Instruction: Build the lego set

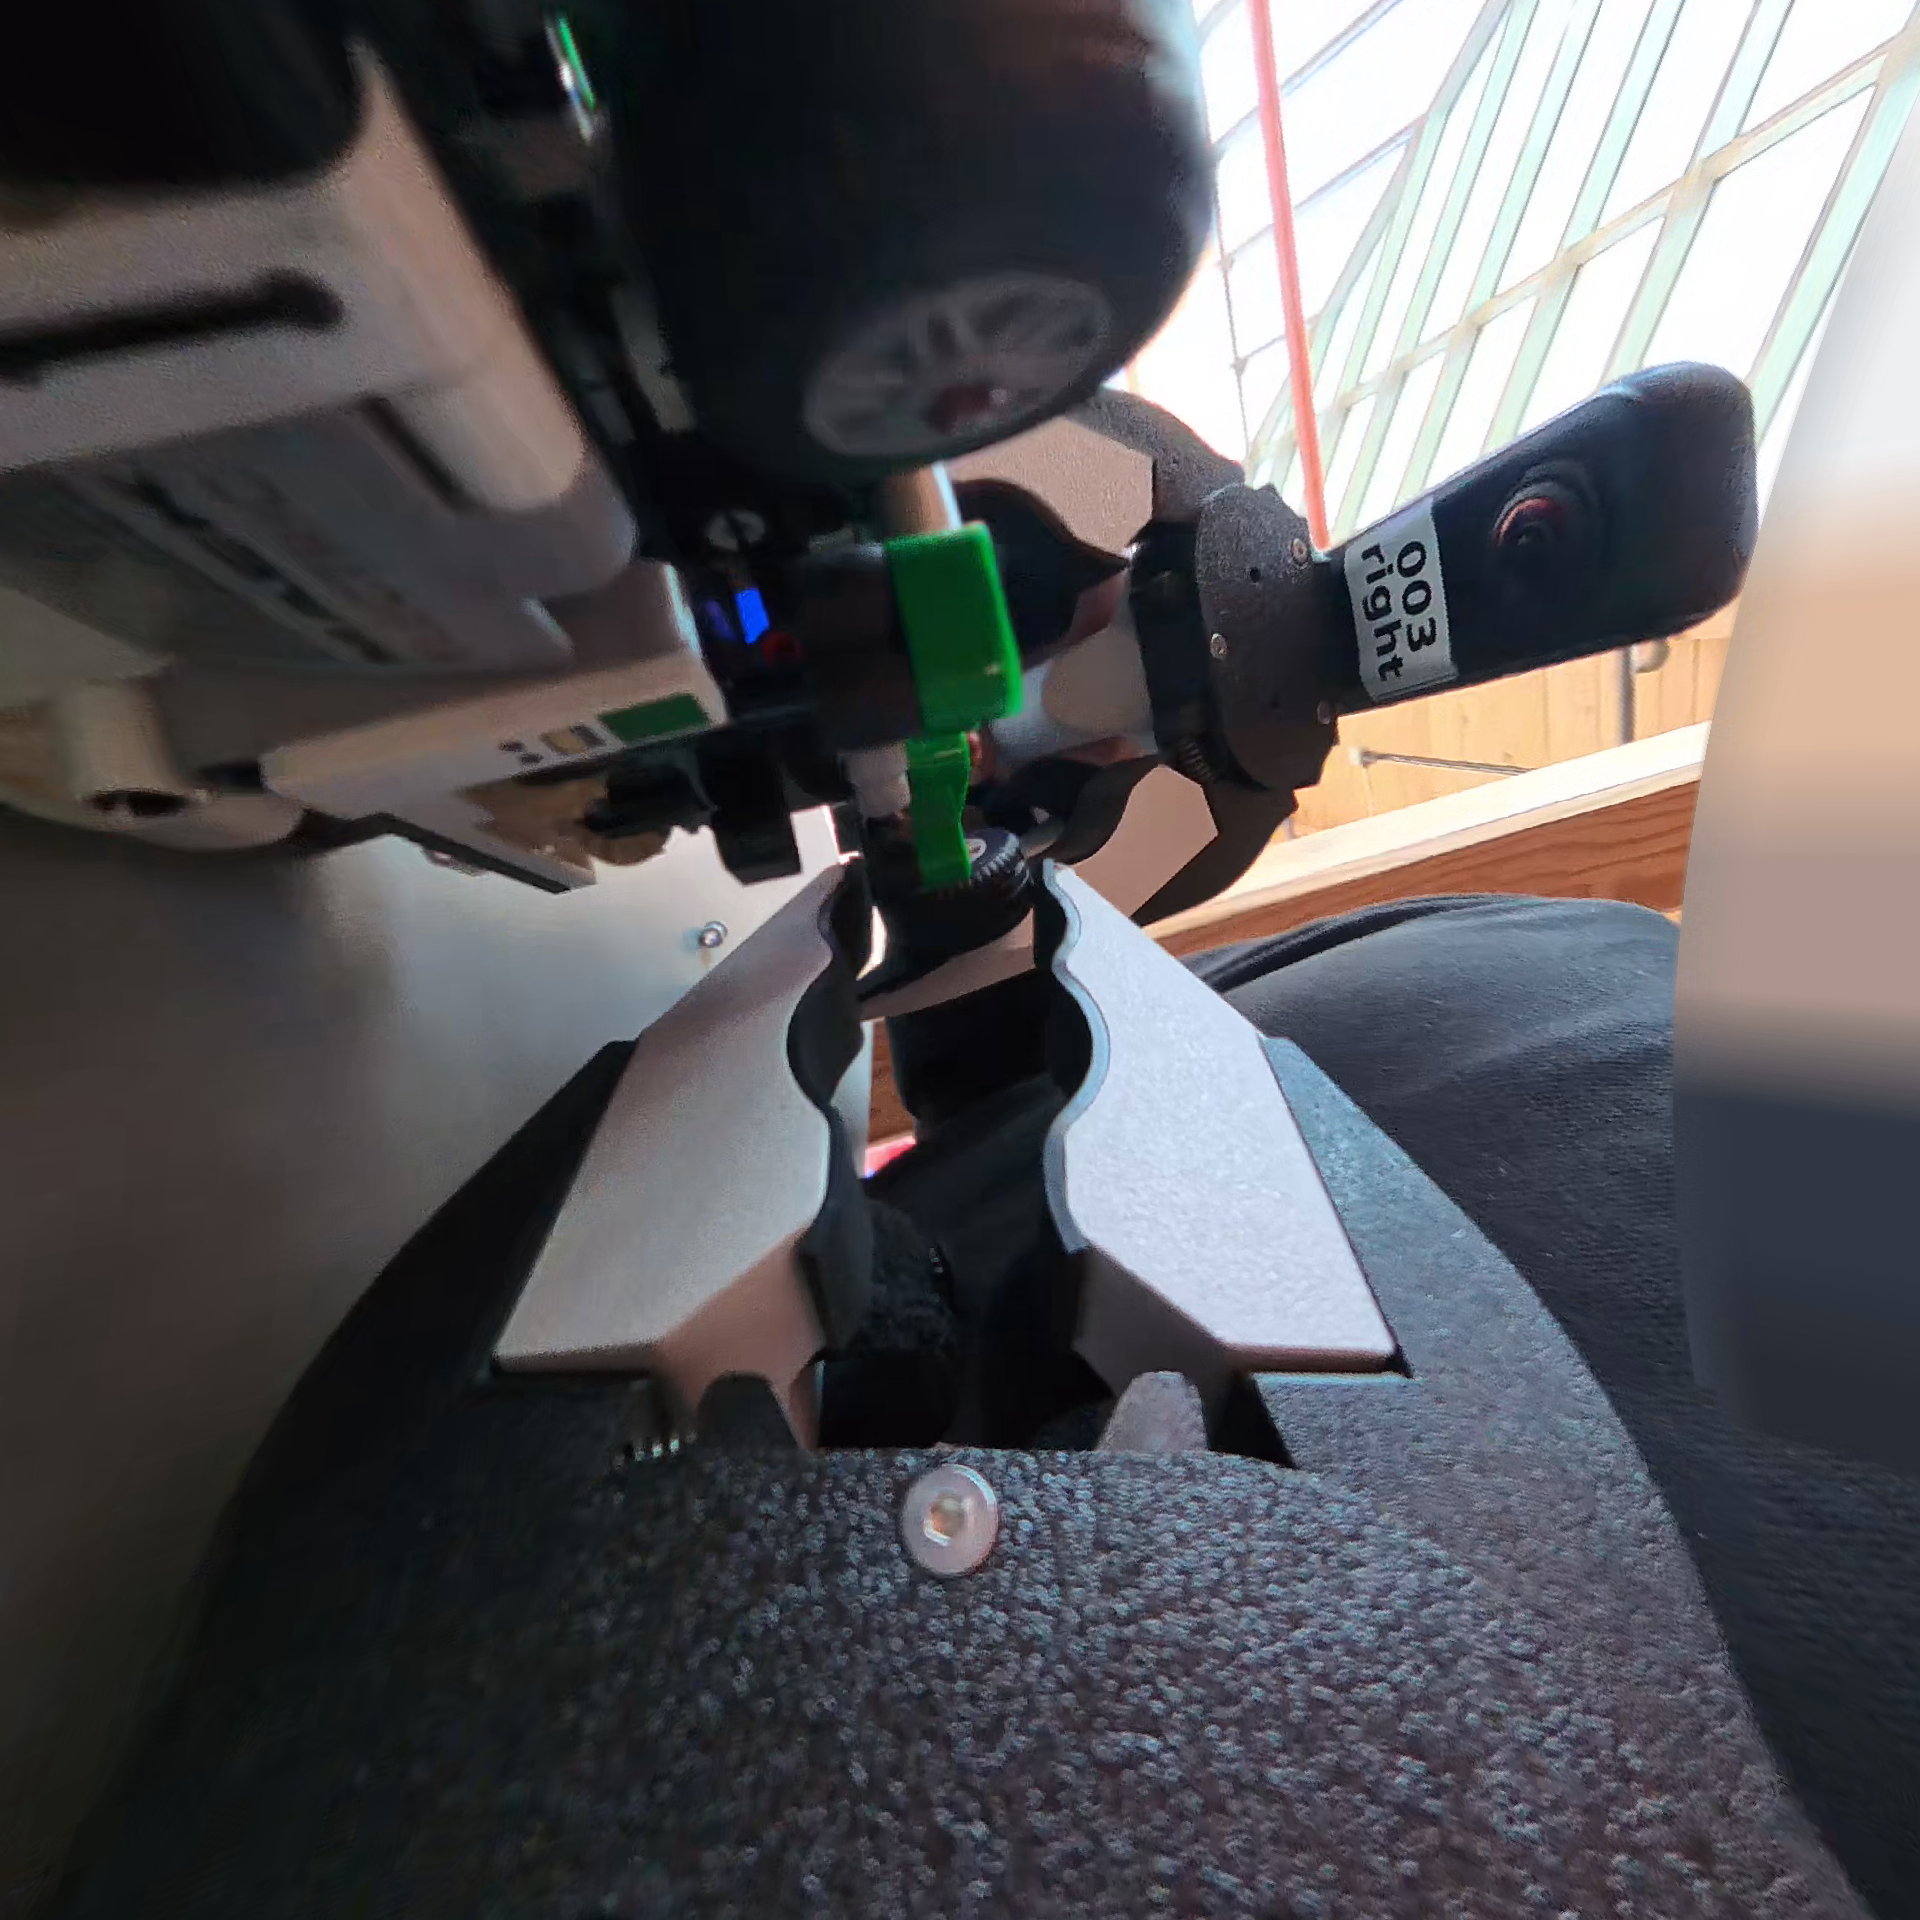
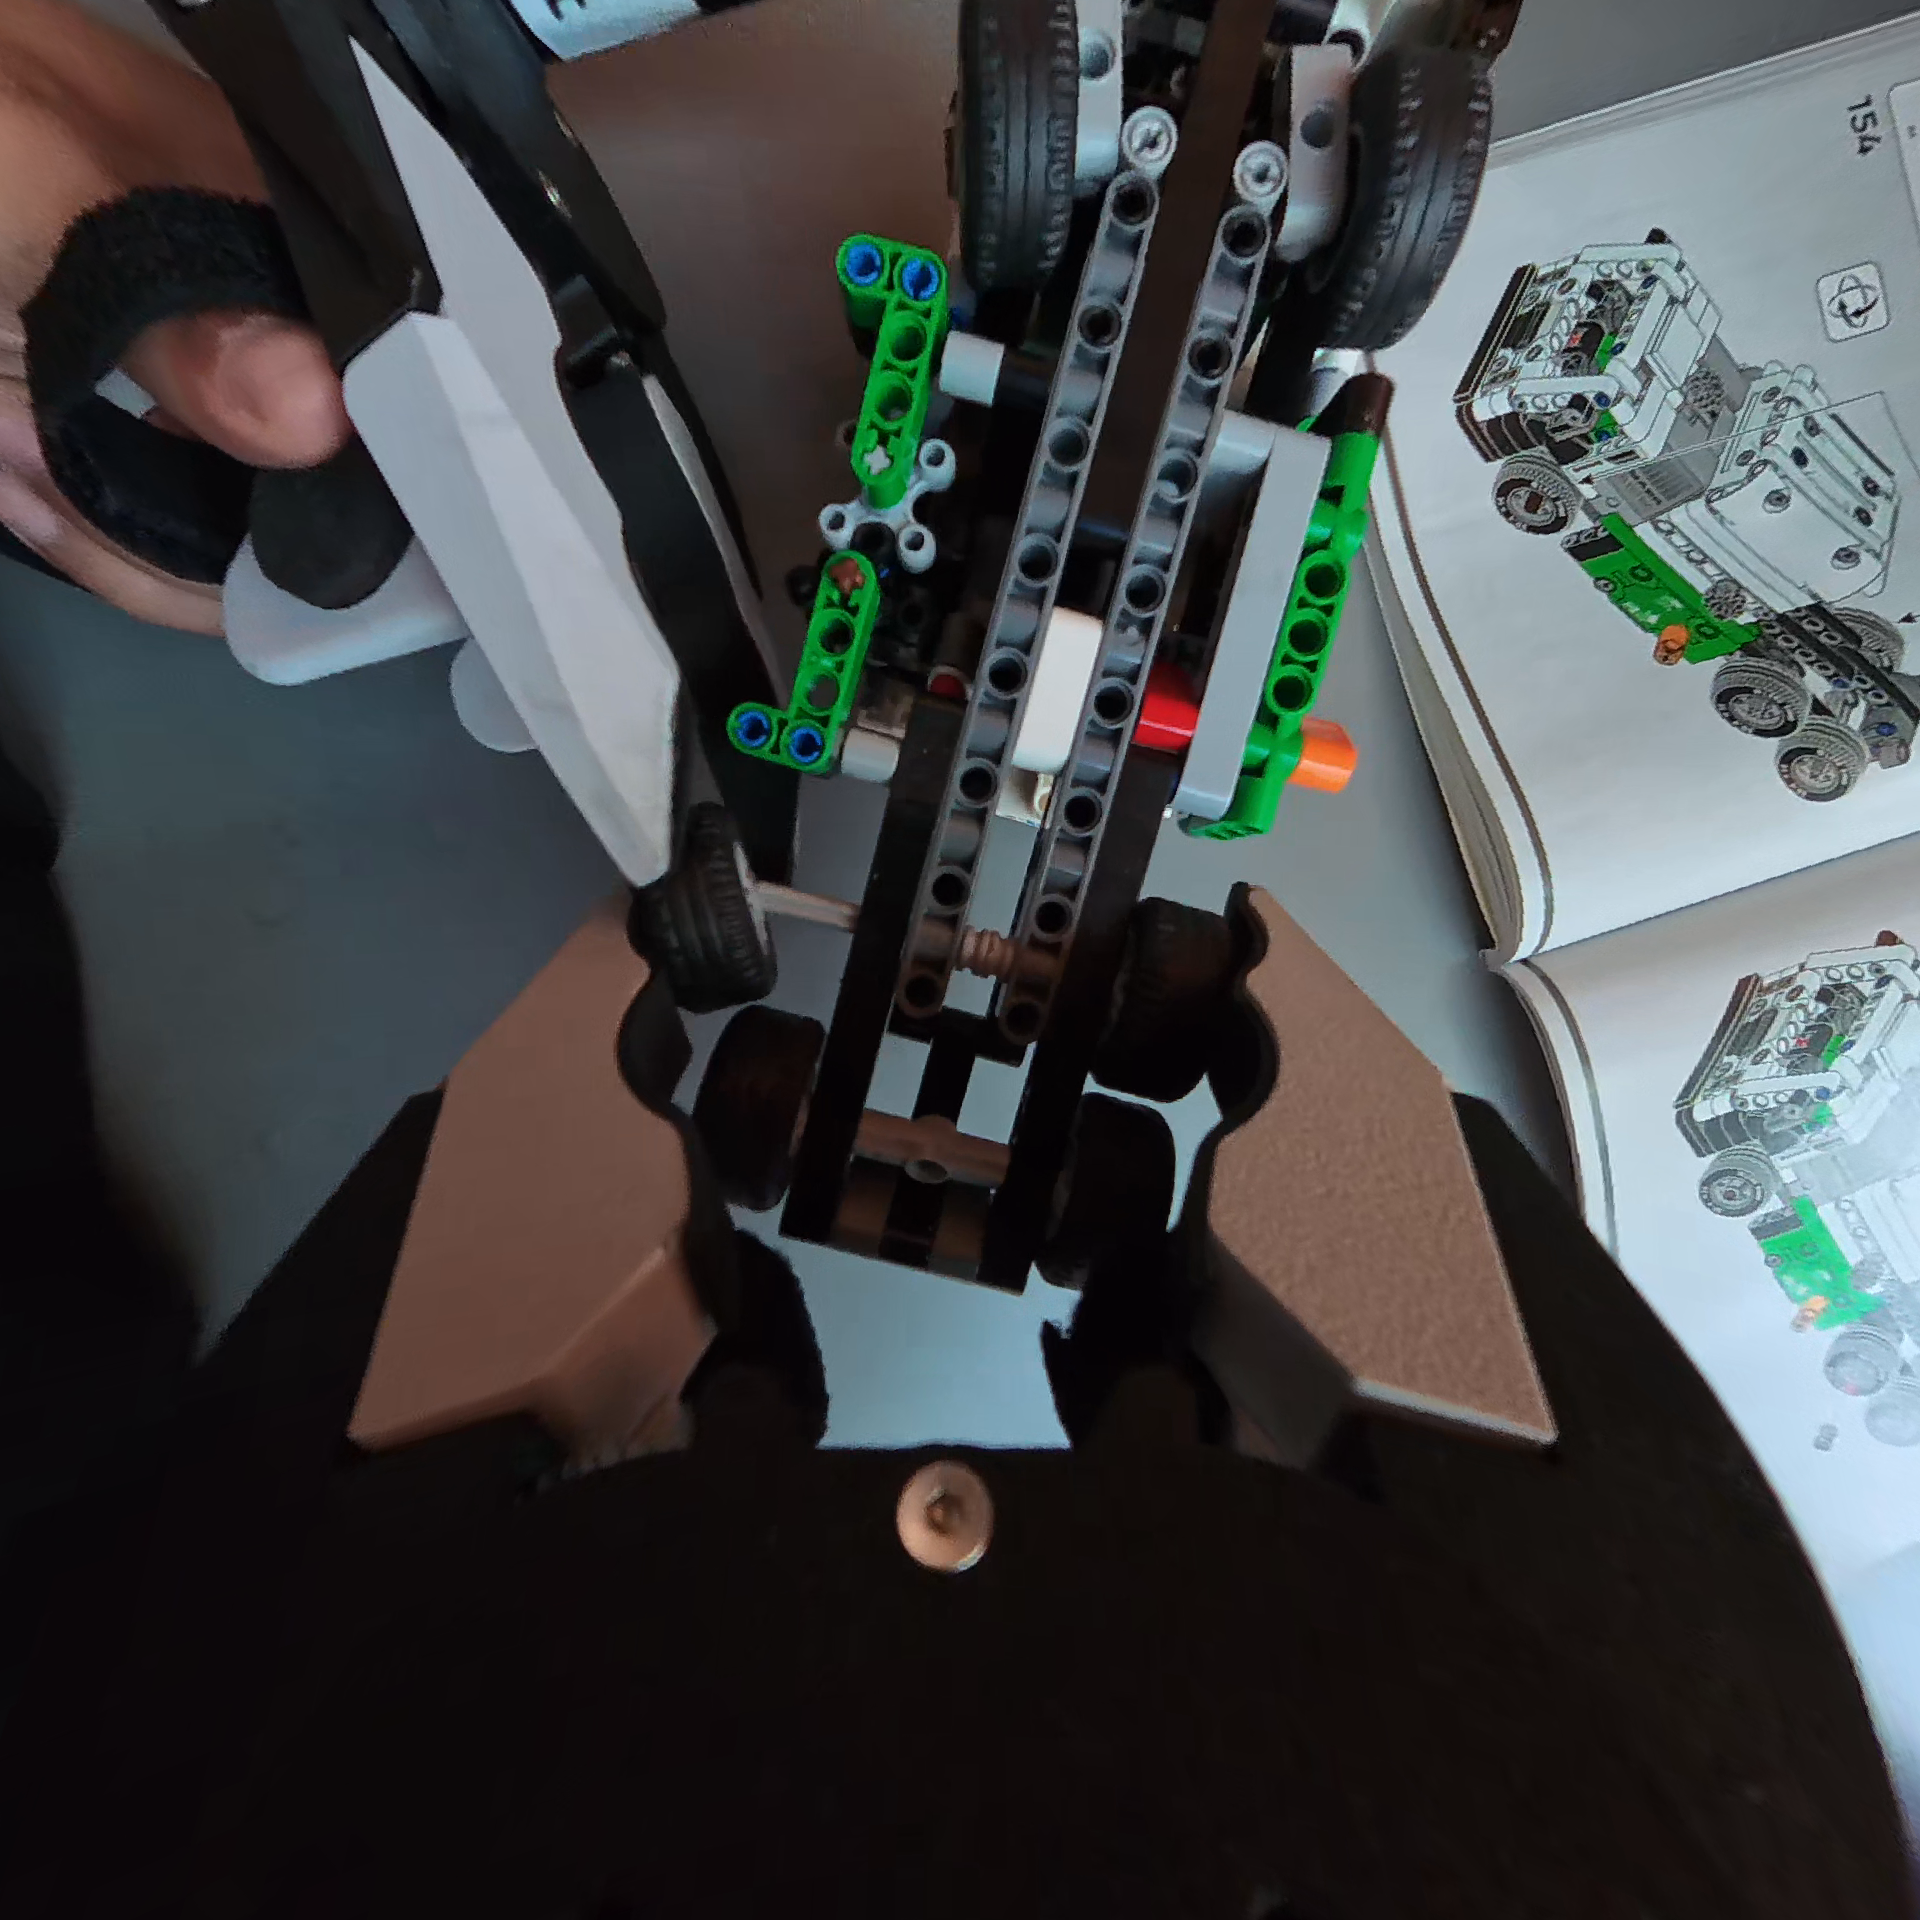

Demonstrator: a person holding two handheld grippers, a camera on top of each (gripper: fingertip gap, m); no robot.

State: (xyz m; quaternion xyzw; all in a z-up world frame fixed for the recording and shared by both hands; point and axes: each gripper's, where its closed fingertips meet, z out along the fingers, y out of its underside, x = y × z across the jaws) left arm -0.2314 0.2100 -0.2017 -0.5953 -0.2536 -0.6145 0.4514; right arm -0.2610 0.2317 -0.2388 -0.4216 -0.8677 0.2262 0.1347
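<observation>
Gripping the rear of the lego truck [image 2: 1049, 644], the right gripper [image 2: 940, 1049] had its jaws spread about the back wheels [image 2: 1164, 997], pads against the tyres on each side. The truck's underside, with grey beams and green side pieces, ran up the middle of the right wrist view. At left, the left gripper [image 2: 665, 873] pinched a small loose wheel [image 2: 717, 935] by its fingertips, jaws nearly closed; a hand [image 2: 156, 384] held it at upper left. An open instruction booklet [image 2: 1683, 499] lay on the grey table [image 2: 416, 883] at right. In the left wrist view that gripper [image 1: 940, 904] met a dark round part under the truck [image 1: 416, 468].
</observation>
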